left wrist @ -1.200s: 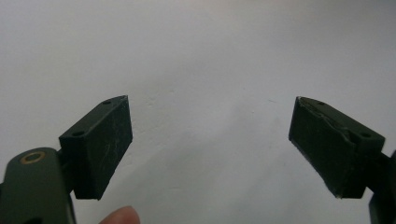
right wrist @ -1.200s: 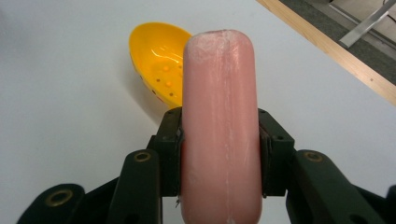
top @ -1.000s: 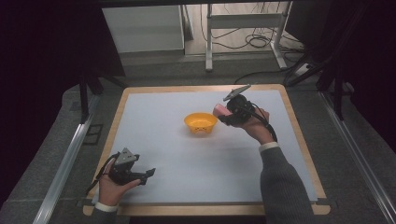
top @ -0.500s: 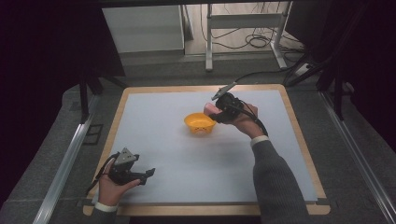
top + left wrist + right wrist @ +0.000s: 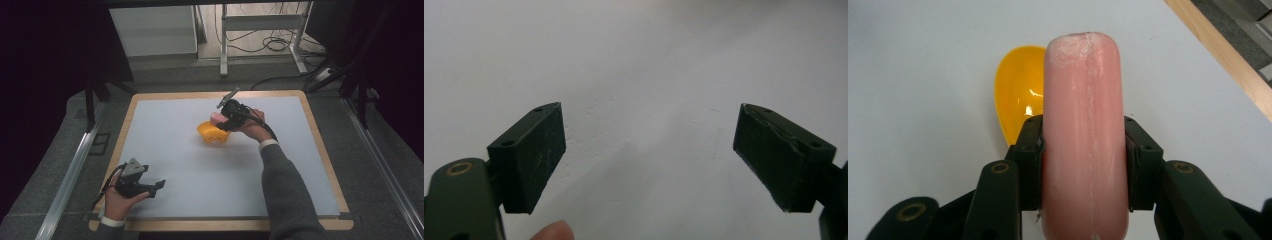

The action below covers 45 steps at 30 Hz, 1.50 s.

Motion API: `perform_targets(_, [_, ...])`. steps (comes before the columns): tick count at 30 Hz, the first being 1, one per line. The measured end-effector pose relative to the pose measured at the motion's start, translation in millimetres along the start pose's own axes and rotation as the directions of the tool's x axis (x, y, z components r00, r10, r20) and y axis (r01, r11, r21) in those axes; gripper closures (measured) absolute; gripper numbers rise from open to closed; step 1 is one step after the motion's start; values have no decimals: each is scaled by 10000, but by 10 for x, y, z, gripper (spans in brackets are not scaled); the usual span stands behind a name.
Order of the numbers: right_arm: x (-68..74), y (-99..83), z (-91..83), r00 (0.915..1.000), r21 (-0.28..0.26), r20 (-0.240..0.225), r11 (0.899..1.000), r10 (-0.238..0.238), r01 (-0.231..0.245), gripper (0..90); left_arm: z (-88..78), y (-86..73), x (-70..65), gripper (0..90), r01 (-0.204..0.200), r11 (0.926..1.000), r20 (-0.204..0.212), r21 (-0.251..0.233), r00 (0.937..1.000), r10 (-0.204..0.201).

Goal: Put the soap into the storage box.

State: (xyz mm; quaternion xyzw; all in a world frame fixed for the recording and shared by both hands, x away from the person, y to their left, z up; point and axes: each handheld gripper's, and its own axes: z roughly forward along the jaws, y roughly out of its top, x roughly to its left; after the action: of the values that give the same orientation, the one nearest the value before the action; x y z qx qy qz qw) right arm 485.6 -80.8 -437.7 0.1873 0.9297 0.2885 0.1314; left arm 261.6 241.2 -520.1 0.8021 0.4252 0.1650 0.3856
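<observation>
Pink sausage (image 5: 1083, 135) is clamped between the right tool (image 5: 1083, 165) pads, held just above the yellow bowl (image 5: 1018, 90). Left tool (image 5: 649, 155) is held wide, empty.

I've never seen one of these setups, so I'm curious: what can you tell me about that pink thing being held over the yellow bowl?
The pink sausage-shaped piece is a smooth, rounded cylinder with a whitish scuffed seam along its length and a domed end; it looks like plastic toy food. The right gripper clamps it at the sides between its black fingers. It is held above the white table, at the yellow bowl.
</observation>
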Motion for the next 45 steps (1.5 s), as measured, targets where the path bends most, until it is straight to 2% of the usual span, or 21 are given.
perform_targets(7, [5, 5, 179, 9980, 125, -362, 9986, -516, 520, 595, 21, 0, -10, 140, -24, 10000, -1, 35, 10000, 24])
perform_targets(15, [29, 8, 291, 9970, 423, -327, 9966, -697, 710, 590, 13, 3, -6, 141, 19, 10000, 27, -4, 10000, -19])
perform_targets(16, [30, 8, 296, 9972, 388, -315, 9968, -683, 695, 582, 17, 2, -7, 141, 6, 10000, 17, 4, 10000, -6])
perform_targets(19, [12, 25, 238, 9988, -163, -329, 9992, -367, 361, 561, 22, 2, -8, 141, -19, 10000, 25, 28, 10000, 19])
perform_targets(22, [14, 32, 200, 9986, -231, -334, 9990, -399, 391, 560, 21, 2, -9, 141, -1, 10000, 38, 3, 10000, 1])
perform_targets(25, [30, 19, 109, 9999, -447, -123, 9990, -53, 47, 495, 21, 1, -9, 141, -8, 10000, 31, 12, 10000, 8])
perform_targets(27, [35, -1, 47, 9995, -717, -245, 9972, 197, -214, 468, 21, 2, -10, 141, -24, 10000, 26, 33, 10000, 23])
perform_targets(31, [52, -73, -103, 9973, -1274, -306, 9894, 664, -698, 434, 22, 2, -9, 141, -39, 10000, 10, 48, 10000, 39])
perform_targets(34, [67, -156, -225, 9956, -1546, -97, 9836, 927, -931, 416, 25, 2, -13, 141, -35, 10000, 18, 50, 10000, 35])
perform_targets(38, [87, -312, -370, 9909, -1786, 146, 9754, 1341, -1294, 393, 27, 2, -14, 140, -14, 10000, 16, 50, 10000, 14])
perform_targets(42, [134, -550, -509, 9799, -1885, 455, 9649, 1945, -1828, 371, 25, 3, -20, 140, -33, 10000, 22, 63, 10000, 33])
perform_targets(45, [174, -749, -593, 9735, -1920, 597, 9595, 2210, -2060, 355, 20, 8, -25, 140, -130, 9999, -39, 90, 9999, 130])
